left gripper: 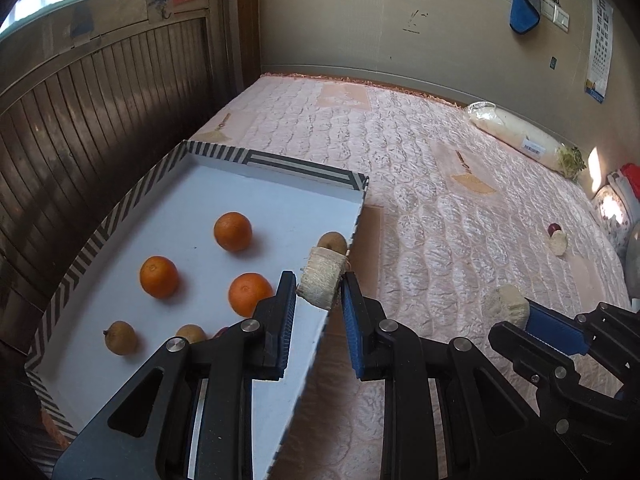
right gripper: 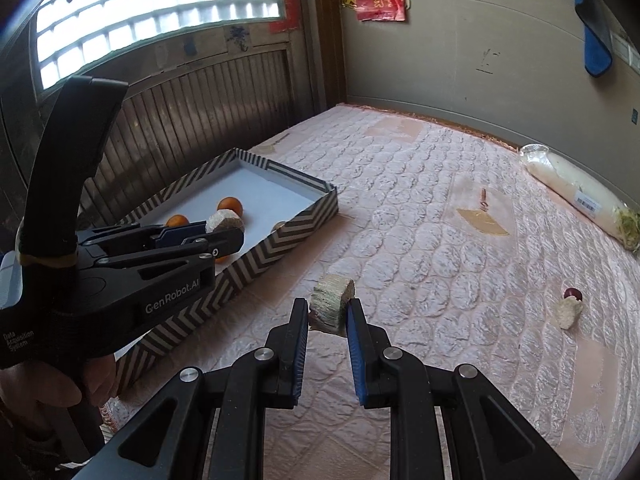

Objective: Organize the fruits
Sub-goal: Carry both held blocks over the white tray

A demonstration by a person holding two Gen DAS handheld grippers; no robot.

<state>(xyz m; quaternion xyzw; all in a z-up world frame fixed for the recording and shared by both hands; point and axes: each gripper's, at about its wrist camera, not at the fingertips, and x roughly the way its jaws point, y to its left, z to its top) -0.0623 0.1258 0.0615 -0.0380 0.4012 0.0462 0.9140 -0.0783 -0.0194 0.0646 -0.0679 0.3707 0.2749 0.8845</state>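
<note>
Left tongs (left gripper: 318, 292) clamped on foam-netted fruit (left gripper: 320, 280) above tray (left gripper: 120, 208) rim; right tongs (right gripper: 328, 314) clamped on netted piece (right gripper: 332, 304) beside tray (over bed). Fruit best lowered clear of oranges (left gripper: 233, 231) before release.

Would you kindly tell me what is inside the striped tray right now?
Inside the striped tray lie three oranges, two brown fruits and another brown fruit by the right wall. The left claw and its foam sleeve hide whatever lies beneath.
</note>
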